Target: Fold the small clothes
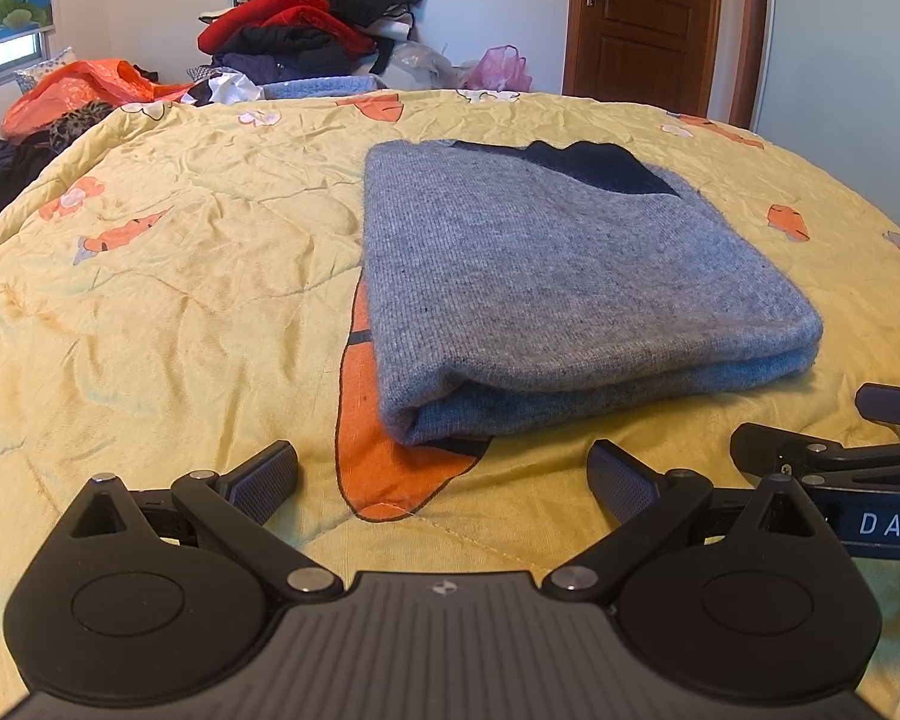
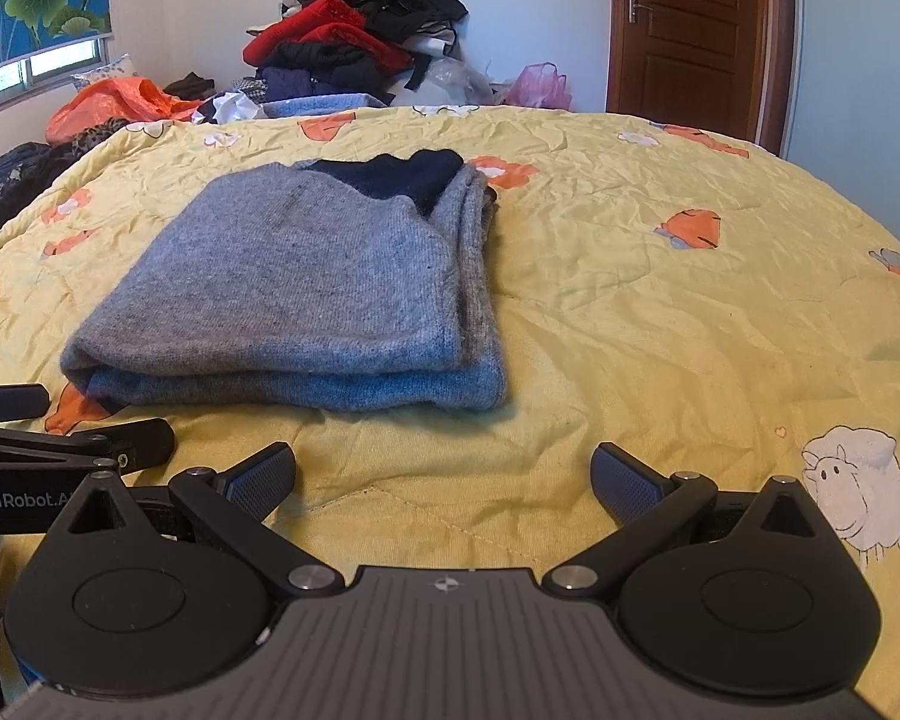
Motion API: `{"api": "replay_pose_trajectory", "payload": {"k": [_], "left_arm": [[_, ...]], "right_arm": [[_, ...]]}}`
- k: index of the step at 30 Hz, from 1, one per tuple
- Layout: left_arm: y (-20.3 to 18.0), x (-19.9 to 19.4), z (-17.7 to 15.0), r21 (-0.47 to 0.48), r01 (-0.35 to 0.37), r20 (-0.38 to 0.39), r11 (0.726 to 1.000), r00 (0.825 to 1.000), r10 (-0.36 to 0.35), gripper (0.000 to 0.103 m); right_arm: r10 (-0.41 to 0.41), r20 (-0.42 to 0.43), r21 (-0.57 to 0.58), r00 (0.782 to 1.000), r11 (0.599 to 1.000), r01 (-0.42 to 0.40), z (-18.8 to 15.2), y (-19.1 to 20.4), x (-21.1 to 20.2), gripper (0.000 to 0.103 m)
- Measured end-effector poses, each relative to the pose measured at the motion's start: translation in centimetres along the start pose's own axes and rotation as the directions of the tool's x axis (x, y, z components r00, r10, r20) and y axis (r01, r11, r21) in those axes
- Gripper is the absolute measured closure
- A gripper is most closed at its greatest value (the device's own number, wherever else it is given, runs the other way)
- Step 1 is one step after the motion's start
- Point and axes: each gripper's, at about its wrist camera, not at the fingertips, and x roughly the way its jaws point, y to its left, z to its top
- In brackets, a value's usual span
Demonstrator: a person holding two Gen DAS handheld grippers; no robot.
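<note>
A grey knit sweater [image 1: 570,276] with a dark navy collar lies folded into a flat rectangle on the yellow quilt [image 1: 168,312]. It also shows in the right wrist view [image 2: 306,288], left of centre. My left gripper [image 1: 444,480] is open and empty, just short of the sweater's near fold. My right gripper [image 2: 444,480] is open and empty, in front of the sweater's right near corner. Each gripper shows at the edge of the other's view: the right one [image 1: 834,438], the left one [image 2: 60,426].
A tall pile of red, black and blue clothes [image 1: 312,30] stands behind the bed's far edge. An orange bag [image 1: 84,90] and dark clothes lie at the far left. A pink bag [image 1: 501,69] and a brown door [image 1: 642,24] are at the back right.
</note>
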Motion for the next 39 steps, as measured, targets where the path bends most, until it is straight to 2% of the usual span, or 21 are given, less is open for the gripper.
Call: {"api": "replay_pose_trajectory", "payload": {"k": [5, 39], "left_arm": [[0.09, -0.11, 0.01, -0.004, -0.002, 0.0, 1.0, 1.0, 0.002, 0.0], [0.2, -0.16, -0.02, -0.008, -0.002, 0.002, 1.0, 1.0, 0.002, 0.0]], "right_arm": [[-0.027, -0.008, -0.002, 1.0, 1.0, 0.027, 0.12, 0.09, 0.28, 0.0], [-0.018, -0.006, -0.016, 1.0, 1.0, 0.018, -0.14, 0.44, -0.01, 0.0]]}}
